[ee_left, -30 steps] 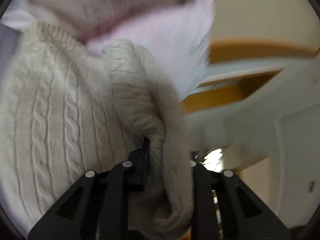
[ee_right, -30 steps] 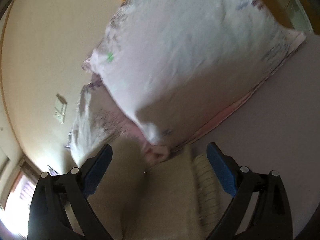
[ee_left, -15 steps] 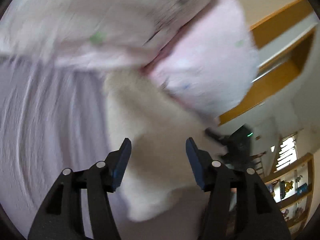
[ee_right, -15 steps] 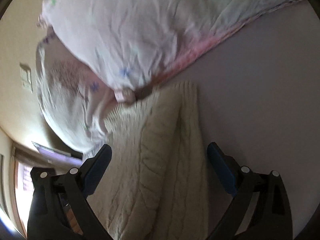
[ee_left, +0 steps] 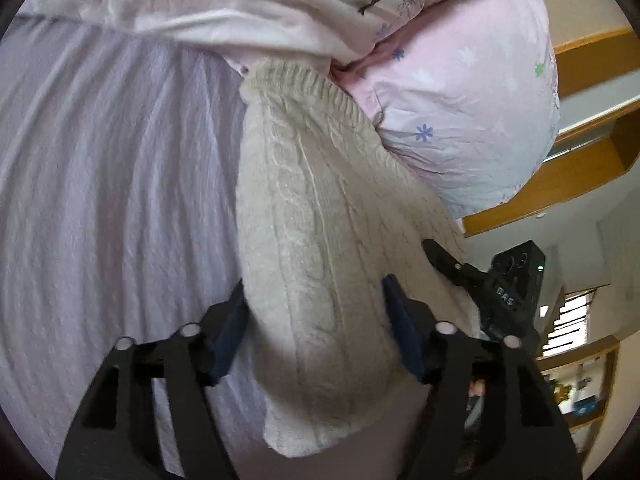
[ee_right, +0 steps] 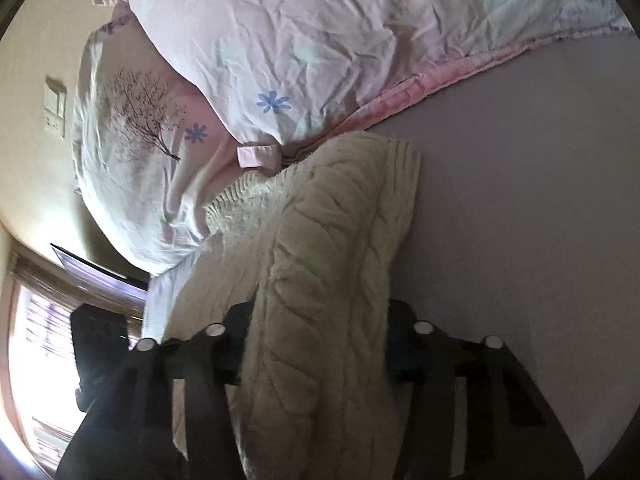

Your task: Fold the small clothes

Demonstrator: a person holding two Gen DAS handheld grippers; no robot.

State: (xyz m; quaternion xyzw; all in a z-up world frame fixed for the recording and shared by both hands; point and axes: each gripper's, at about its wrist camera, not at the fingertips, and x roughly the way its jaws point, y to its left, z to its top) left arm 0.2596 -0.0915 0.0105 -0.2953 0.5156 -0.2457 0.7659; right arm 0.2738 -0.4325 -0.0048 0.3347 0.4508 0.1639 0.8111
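You are working over a bed covered in a pale lilac sheet (ee_left: 100,200), with wooden shelving (ee_left: 584,160) and a cream wall beyond its far edge.

Nearest you in the left wrist view, your left gripper (ee_left: 316,320) stands wide apart, its blue-padded fingers (ee_left: 400,328) on either side of a cream cable-knit sweater (ee_left: 320,220). The knit bulges up between them; the left pad touches its edge, the right pad lies against its surface, but the jaws are not pinched together on it. Just to the right, your other gripper's black body (ee_left: 508,292) rests at the sweater's right edge.

In the right wrist view, your right gripper (ee_right: 316,344) is likewise spread wide, with the folded sweater (ee_right: 320,260) running up through the gap and filling it; whether the pads press the wool you cannot tell, as they sit in shadow.

Farther on, the sweater's ribbed hem (ee_left: 296,80) reaches a pink floral pillow (ee_left: 460,100) and touches it. A crumpled pink-and-white duvet (ee_right: 340,40) lies over the pillow, behind the sweater.
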